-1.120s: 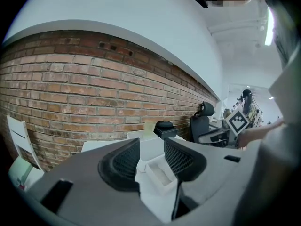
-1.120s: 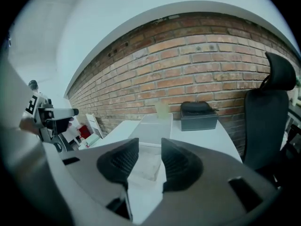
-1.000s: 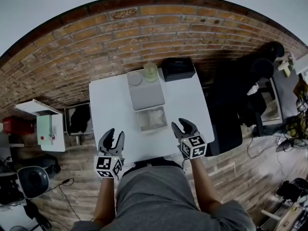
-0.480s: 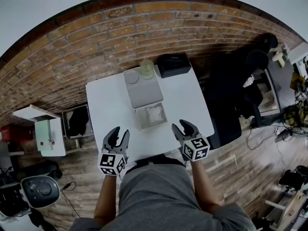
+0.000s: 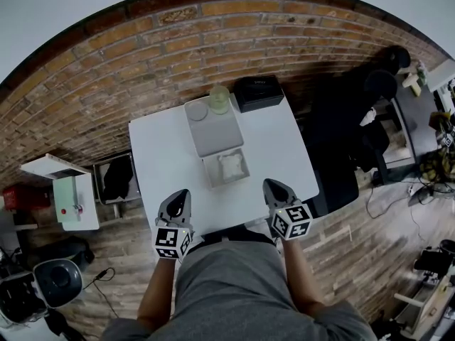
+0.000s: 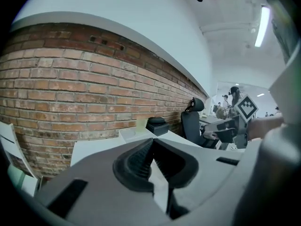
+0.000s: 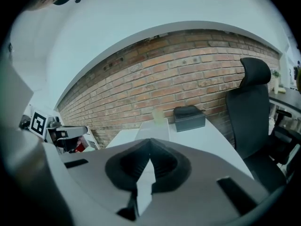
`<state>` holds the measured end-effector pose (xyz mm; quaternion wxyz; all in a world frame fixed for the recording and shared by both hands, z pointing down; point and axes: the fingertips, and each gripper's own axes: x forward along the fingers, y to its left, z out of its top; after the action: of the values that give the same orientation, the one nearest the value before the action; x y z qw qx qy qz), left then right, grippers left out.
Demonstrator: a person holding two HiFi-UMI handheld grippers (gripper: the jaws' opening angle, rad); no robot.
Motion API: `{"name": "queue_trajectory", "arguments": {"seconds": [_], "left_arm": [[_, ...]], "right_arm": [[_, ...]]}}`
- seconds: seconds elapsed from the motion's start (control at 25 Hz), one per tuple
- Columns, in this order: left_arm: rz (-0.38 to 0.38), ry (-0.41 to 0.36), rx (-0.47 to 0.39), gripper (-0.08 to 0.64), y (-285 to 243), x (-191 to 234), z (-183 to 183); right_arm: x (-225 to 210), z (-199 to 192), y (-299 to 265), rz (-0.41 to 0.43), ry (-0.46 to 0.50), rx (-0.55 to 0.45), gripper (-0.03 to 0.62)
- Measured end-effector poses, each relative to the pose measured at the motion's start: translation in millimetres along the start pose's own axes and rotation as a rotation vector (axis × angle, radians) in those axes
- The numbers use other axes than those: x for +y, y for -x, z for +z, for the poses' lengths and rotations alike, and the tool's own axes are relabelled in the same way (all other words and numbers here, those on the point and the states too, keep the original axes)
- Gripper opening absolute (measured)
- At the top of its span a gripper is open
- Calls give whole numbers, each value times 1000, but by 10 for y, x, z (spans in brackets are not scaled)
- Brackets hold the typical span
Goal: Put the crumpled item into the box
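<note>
Brick wall stood behind the white surface (image 5: pixel 160 148). At its near left edge hovered the left gripper (image 5: pixel 180 195). Its jaws had just been closing and met fully, with nothing between them. Toward the middle lay a flat grey lid (image 5: pixel 213 130), with a pale green cup (image 5: pixel 219 99) at its far end. Just in front of the lid stood the open box (image 5: pixel 207 175). The crumpled item (image 5: pixel 231 167), white and wrinkled, rested inside this box. On the right, at the near edge, was the right gripper (image 5: pixel 269 184). Its jaws also had just been closing, and they were pressed together and empty. To my judgement the main step was done, because the item sat in the box and both grippers were well apart from it. Perhaps only the lid was left to put on, if that was wanted.
</note>
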<state>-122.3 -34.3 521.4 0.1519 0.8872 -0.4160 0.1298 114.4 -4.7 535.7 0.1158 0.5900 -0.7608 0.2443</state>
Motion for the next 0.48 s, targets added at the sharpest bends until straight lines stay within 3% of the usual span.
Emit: {"name": "queue_trajectory", "arguments": {"seconds": [0.2, 0.48], "left_arm": [[19, 6, 3, 5, 16, 25, -33], [1, -5, 33, 5, -41, -59, -190]], "right_arm": [[-2, 6, 28, -52, 93, 12, 3], [-16, -101, -36, -7, 62, 44, 3]]}}
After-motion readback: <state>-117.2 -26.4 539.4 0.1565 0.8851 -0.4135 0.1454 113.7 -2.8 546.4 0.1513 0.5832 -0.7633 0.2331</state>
